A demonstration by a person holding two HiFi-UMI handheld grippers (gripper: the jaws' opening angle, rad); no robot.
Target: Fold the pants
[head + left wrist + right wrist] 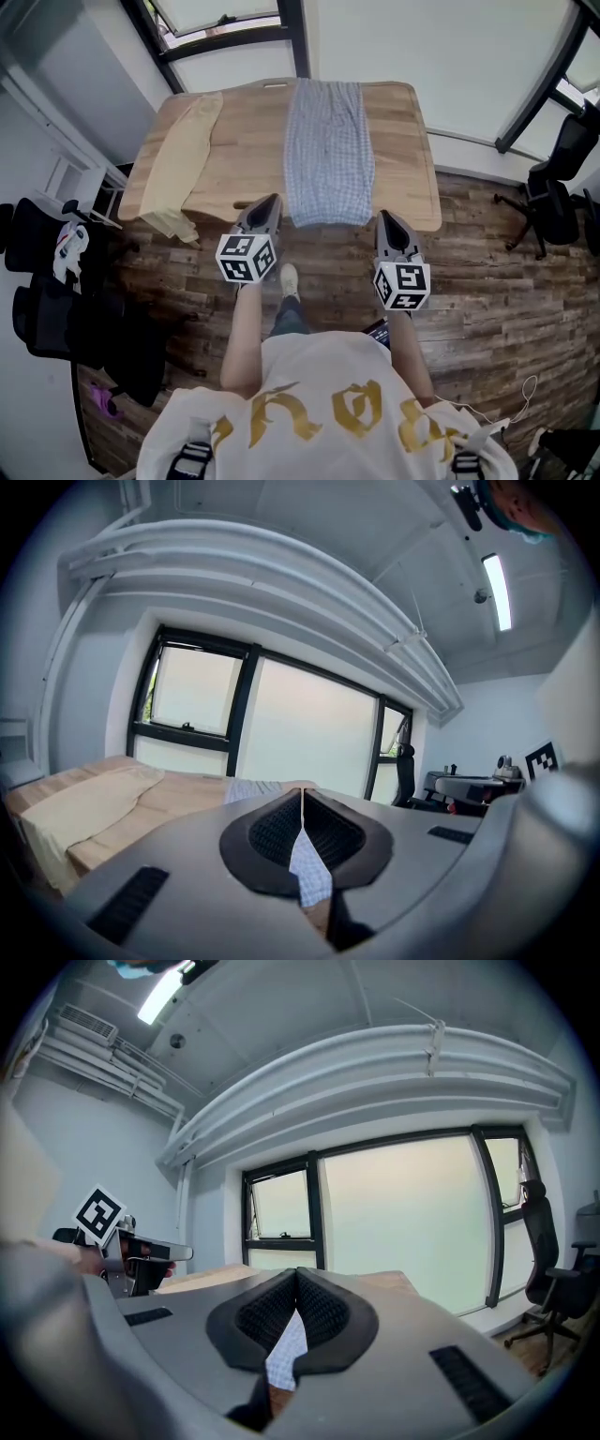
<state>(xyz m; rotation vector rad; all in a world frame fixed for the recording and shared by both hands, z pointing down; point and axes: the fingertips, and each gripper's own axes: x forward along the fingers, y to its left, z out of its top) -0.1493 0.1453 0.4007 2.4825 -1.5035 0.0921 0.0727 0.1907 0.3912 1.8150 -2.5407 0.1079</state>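
Blue-and-white checked pants (326,150) lie lengthwise down the middle of the wooden table (248,141), their near end hanging slightly over the front edge. My left gripper (270,203) is at the near left corner of the pants and my right gripper (386,220) at the near right corner. In the left gripper view the jaws of the left gripper (302,803) are shut, with checked cloth (309,874) pinched between the pads. The right gripper view shows the right gripper (298,1283) shut on the same checked cloth (286,1354).
A cream garment (183,159) is spread along the table's left side and droops over the front left corner. Black office chairs stand at the right (553,187) and at the left (47,281). Windows run behind the table. The floor is wood planks.
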